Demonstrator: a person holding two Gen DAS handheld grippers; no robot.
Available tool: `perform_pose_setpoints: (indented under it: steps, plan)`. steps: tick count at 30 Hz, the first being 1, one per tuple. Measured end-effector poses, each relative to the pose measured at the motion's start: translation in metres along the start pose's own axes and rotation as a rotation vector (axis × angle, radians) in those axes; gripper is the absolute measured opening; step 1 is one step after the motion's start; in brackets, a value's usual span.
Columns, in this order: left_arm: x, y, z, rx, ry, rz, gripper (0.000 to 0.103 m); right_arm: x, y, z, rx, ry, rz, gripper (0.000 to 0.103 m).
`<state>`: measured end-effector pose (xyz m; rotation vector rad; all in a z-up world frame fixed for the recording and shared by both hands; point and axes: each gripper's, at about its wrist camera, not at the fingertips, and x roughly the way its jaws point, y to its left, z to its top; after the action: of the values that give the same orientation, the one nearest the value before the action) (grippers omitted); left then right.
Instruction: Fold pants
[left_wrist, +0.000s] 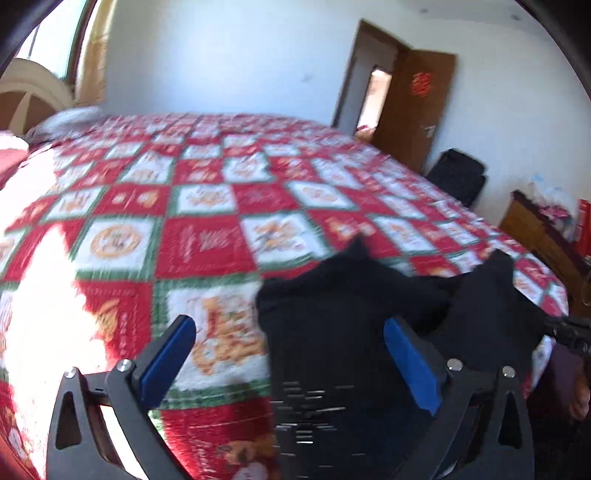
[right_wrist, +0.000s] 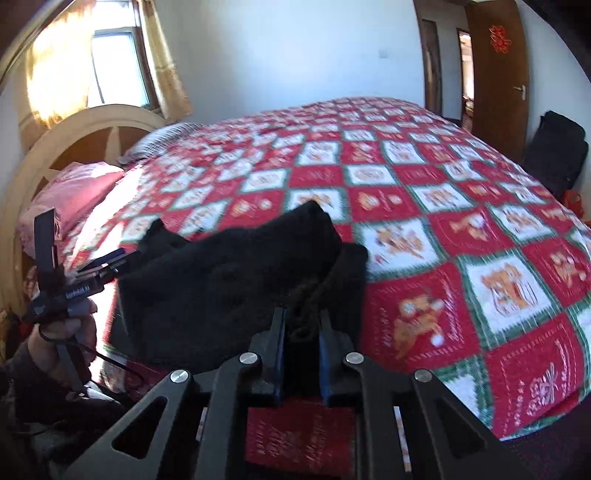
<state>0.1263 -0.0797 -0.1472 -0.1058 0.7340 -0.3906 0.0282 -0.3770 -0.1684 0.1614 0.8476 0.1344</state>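
While the black pants (right_wrist: 236, 280) lie bunched in a dark heap at the near edge of the bed, the right gripper (right_wrist: 301, 332) has its blue-padded jaws drawn close together on a fold of the black cloth, which fills the narrow gap between them. Seen from its own camera, the left gripper (left_wrist: 291, 336) has its jaws spread wide, the blue pads (left_wrist: 170, 354) well apart; one pad stands over the quilt and the other is beside the pants (left_wrist: 354, 306), with dark cloth lying between and beneath them but not pinched. From the right wrist view the left gripper (right_wrist: 110, 264) appears at the far left, held in the person's hand (right_wrist: 70, 332), its fingers reaching to the edge of the heap. Under the pants spreads a quilt (right_wrist: 424, 192) of red and white squares edged in green, covering the whole bed. Beyond it stand a cream headboard (right_wrist: 85, 125), a pink pillow (right_wrist: 77, 192), a curtained window (right_wrist: 114, 62), a brown wooden door (right_wrist: 498, 66) standing open, and a black bag (right_wrist: 557, 147) against the white wall.
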Motion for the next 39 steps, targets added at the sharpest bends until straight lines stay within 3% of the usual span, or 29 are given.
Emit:
perform_pose_setpoints:
  steps: [1, 2, 3, 4, 7, 11, 14, 16, 18, 19, 20, 21, 23, 26, 30, 33, 37, 39]
  plan:
    - [0.006, 0.006, -0.001, -0.029, 0.024, -0.005, 0.103, 0.010, -0.008, -0.003, 0.032, 0.039, 0.009, 0.016]
    - [0.009, 0.011, -0.002, -0.061, 0.034, -0.017, 0.103, 0.017, -0.019, -0.007, 0.078, 0.068, 0.036, 0.023]
    - [0.008, 0.012, -0.003, -0.062, 0.020, -0.021, 0.103, 0.017, -0.025, -0.007, 0.103, 0.063, 0.041, 0.032]
    - [0.007, 0.011, -0.003, -0.050, 0.019, -0.014, 0.103, 0.014, -0.029, -0.006, 0.123, 0.057, 0.023, 0.051]
    - [0.003, 0.013, 0.000, -0.056, 0.001, 0.000, 0.103, 0.002, -0.035, 0.002, 0.172, 0.024, 0.024, 0.053]
    - [-0.007, 0.015, 0.009, -0.086, -0.063, -0.013, 0.103, -0.011, -0.015, 0.017, 0.096, -0.066, 0.020, 0.053]
    - [-0.002, 0.009, 0.020, -0.047, -0.059, -0.004, 0.103, -0.008, -0.006, 0.039, 0.078, -0.112, 0.041, 0.053]
    - [0.005, 0.003, 0.024, -0.011, -0.055, 0.009, 0.103, 0.005, -0.003, 0.053, 0.086, -0.100, 0.041, 0.053]
    - [0.019, -0.003, 0.026, 0.028, -0.021, 0.046, 0.103, 0.030, -0.008, 0.065, 0.134, -0.033, 0.072, 0.053]
    - [0.025, -0.003, 0.025, 0.037, -0.002, 0.066, 0.103, 0.039, -0.009, 0.067, 0.151, -0.005, 0.109, 0.048]
    - [0.031, -0.003, 0.025, 0.036, 0.021, 0.093, 0.103, 0.042, -0.009, 0.069, 0.155, 0.004, 0.124, 0.022]
    - [0.036, 0.001, 0.025, 0.016, 0.035, 0.115, 0.103, 0.041, -0.007, 0.069, 0.143, -0.009, 0.120, 0.014]
    - [0.042, 0.014, 0.025, -0.062, 0.049, 0.099, 0.103, 0.027, -0.003, 0.065, 0.115, -0.055, 0.137, 0.011]
    - [0.043, 0.011, 0.027, -0.057, 0.049, 0.121, 0.103, 0.012, -0.007, 0.055, 0.097, -0.079, 0.076, 0.010]
    - [0.044, 0.009, 0.024, -0.042, 0.041, 0.138, 0.103, 0.036, -0.036, 0.044, 0.164, -0.008, -0.054, 0.000]
    - [0.042, 0.013, 0.024, -0.055, 0.037, 0.112, 0.103, 0.050, -0.051, 0.040, 0.208, 0.041, -0.019, 0.000]
    - [0.027, 0.023, 0.025, -0.129, 0.003, 0.050, 0.103, 0.025, -0.055, 0.045, 0.238, -0.058, -0.021, 0.001]
    - [0.015, 0.027, 0.022, -0.146, -0.034, 0.050, 0.103, 0.009, -0.047, 0.049, 0.216, -0.115, -0.024, 0.007]
